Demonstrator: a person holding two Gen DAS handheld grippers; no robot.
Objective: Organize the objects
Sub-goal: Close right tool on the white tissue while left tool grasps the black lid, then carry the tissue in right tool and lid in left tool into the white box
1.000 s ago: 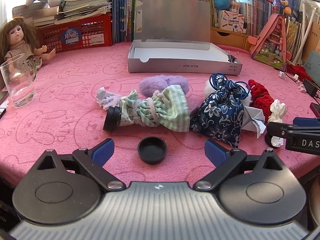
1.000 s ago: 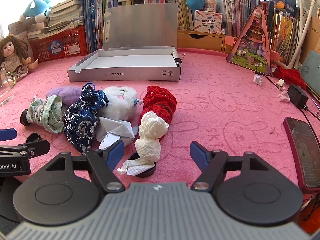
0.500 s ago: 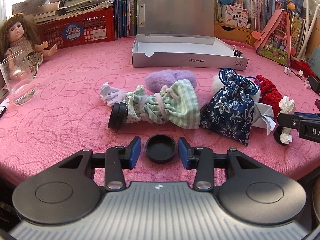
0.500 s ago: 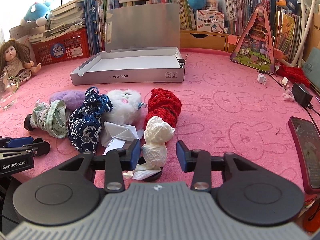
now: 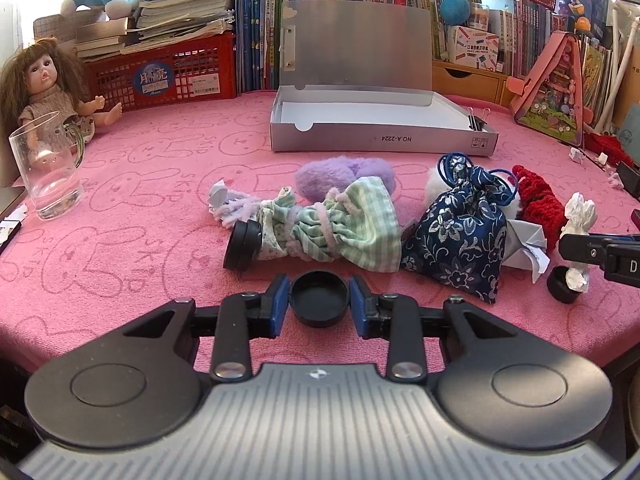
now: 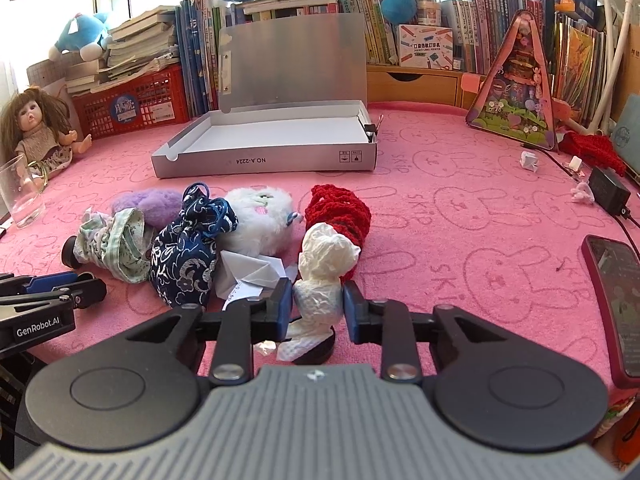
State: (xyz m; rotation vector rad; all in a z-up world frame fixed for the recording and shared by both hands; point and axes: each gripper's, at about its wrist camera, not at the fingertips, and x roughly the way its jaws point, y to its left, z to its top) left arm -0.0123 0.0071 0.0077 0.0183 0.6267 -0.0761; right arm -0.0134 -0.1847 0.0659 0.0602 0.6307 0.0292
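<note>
Since a second ago both pairs of jaws have closed in from wide apart: the left gripper (image 5: pixel 319 305) now pinches the black cap (image 5: pixel 319 299) lying on the pink cloth (image 5: pixel 120 240), and the right gripper (image 6: pixel 318 306) squeezes the white tissue wad (image 6: pixel 324 264) that stands in a second black cap (image 6: pixel 316 354). The cap is shallow and smooth, so it could likely pop out of the pads on the lift. The tissue is soft and may tear or slide free, leaving its cap behind. The soft cloth could snag a dragged edge. The open grey box (image 5: pixel 380 136) sits farther back, past the pouches (image 5: pixel 456 240); books and toys crowd the shelves behind.
</note>
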